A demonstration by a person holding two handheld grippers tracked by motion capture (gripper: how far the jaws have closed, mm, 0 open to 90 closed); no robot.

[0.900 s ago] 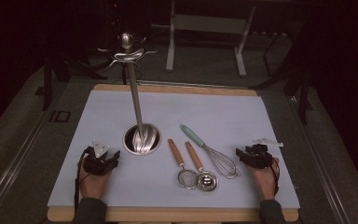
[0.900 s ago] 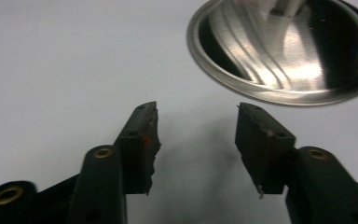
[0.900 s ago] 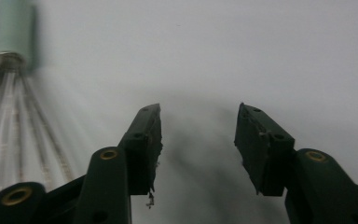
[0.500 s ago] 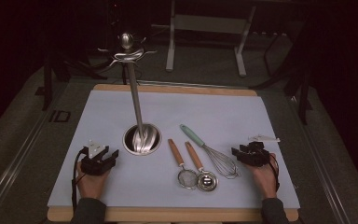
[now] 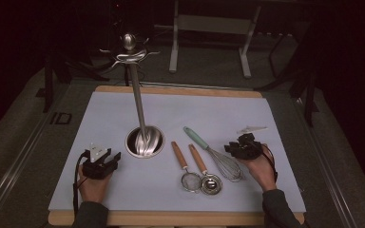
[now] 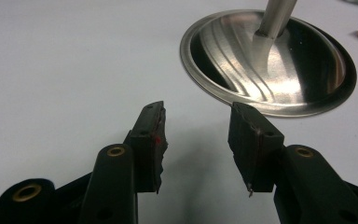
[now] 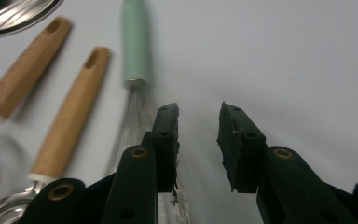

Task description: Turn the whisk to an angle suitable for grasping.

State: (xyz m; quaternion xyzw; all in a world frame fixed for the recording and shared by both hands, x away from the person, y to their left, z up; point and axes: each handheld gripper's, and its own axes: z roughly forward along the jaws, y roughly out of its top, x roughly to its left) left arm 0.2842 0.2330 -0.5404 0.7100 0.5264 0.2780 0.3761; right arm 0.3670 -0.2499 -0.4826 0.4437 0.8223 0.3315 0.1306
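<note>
A steel utensil stand with a tall pole and hooked top rises from its round base on the white mat. Right of it lie a small strainer and a spoon-like tool, both with wooden handles, and a whisk with a mint handle. My left gripper rests open near the base's left, with nothing between its jaws. Just right of the whisk's wires, my right gripper is open and holds nothing.
The white mat covers a wooden board on a grey floor-like surface. A small pale item lies beyond the right gripper. Metal frame legs stand in the dark behind the board.
The right gripper has slid left toward the whisk. The left gripper shifted slightly.
</note>
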